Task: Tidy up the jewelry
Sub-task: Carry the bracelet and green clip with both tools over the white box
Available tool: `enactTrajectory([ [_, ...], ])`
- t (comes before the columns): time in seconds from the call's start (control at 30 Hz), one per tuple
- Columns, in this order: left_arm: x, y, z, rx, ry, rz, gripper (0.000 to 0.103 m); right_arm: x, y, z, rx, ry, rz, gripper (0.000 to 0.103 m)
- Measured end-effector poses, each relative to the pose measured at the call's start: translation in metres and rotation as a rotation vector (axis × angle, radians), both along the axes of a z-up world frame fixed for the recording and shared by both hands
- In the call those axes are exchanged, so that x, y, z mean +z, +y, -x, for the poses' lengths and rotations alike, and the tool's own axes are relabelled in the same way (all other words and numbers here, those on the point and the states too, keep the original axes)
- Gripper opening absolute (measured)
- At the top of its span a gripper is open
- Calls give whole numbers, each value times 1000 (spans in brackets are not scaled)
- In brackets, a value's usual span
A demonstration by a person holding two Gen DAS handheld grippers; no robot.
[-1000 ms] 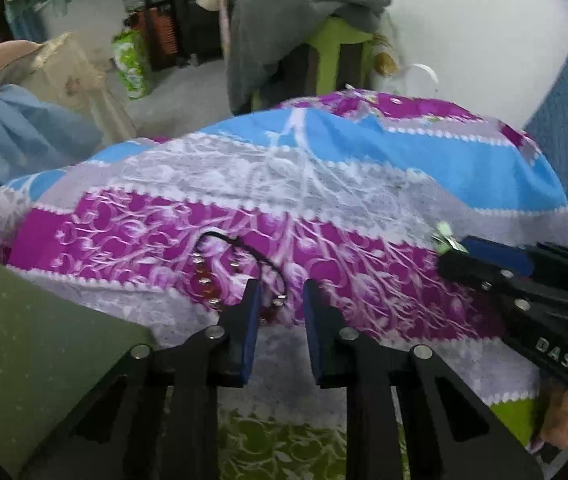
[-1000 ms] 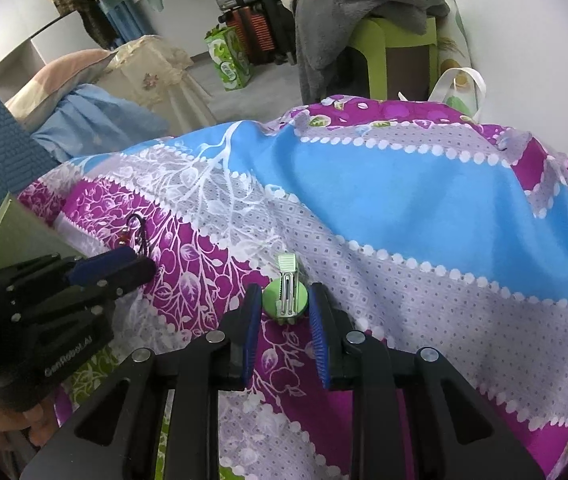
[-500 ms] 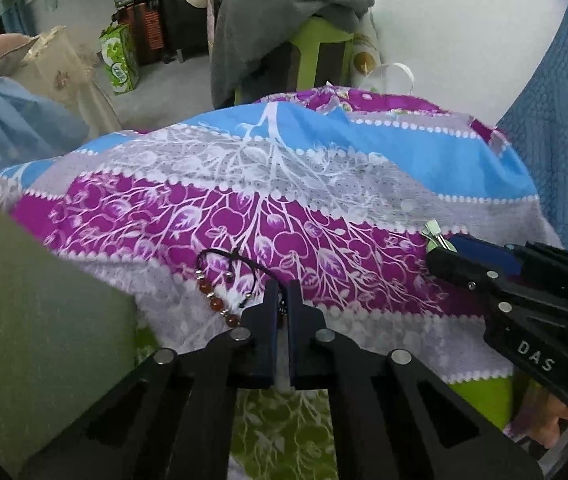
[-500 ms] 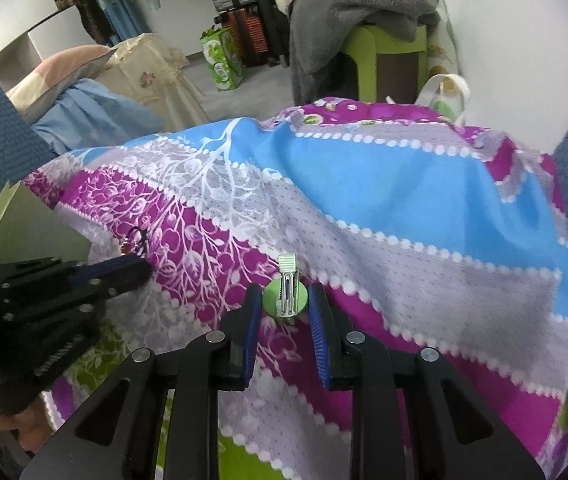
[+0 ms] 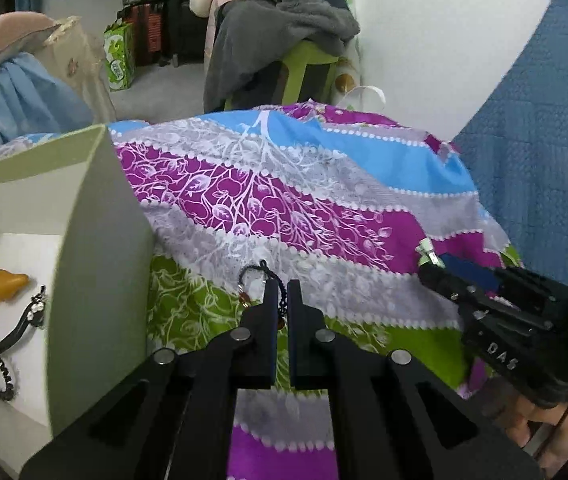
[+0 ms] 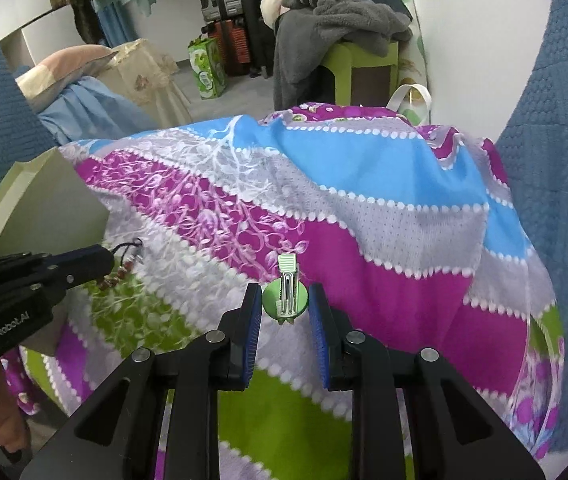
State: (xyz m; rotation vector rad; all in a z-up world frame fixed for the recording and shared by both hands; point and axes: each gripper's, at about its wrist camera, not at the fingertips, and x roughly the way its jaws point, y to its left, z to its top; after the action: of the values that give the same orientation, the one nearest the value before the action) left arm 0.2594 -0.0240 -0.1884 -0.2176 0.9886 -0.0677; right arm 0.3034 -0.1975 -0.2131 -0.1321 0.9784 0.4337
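My left gripper (image 5: 282, 286) is shut on a black cord bracelet with brown beads (image 5: 259, 285) and holds it above the patterned cloth (image 5: 323, 184); it also shows in the right wrist view (image 6: 126, 262). A pale green box (image 5: 96, 248) stands open at the left, holding an amber piece (image 5: 0, 286) and a black hair clip (image 5: 10, 340). My right gripper (image 6: 285, 300) is shut on a green round hair clip (image 6: 285, 296), held off the cloth.
The cloth (image 6: 363, 184) covers a mound that drops away at the front and right. A blue quilted surface (image 5: 543, 120) lies to the right. A green stool with grey clothes (image 5: 284, 32) and bags stand behind on the floor.
My left gripper closed on the bracelet, lifted it off the cloth and moved back toward the green box, whose inside now shows. My right gripper kept the green clip and rose slightly.
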Motion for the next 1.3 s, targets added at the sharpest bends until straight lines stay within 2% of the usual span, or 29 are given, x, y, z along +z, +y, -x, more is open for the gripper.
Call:
enactTrajectory([
  [0.17,17,-2,14,-29,-33,1,3,9,8,29,-6,-17,-1,21],
  [0.4,35,6,32,-34,-35,50,3,24,8,61,-55,4,-44,21],
  [0.57,52,13,42,-28,-42,88,3,40,14,72,-69,-17,-18,21],
  [0.7,75,19,47,-36,-64,114,3,63,15,74,-87,-36,-41,21],
  [1.1,162,44,56,-72,-178,37,3,156,43,73,-78,-162,-120,21],
  [1.3,195,70,62,-68,-241,26,3,186,68,75,-70,-205,-146,21],
])
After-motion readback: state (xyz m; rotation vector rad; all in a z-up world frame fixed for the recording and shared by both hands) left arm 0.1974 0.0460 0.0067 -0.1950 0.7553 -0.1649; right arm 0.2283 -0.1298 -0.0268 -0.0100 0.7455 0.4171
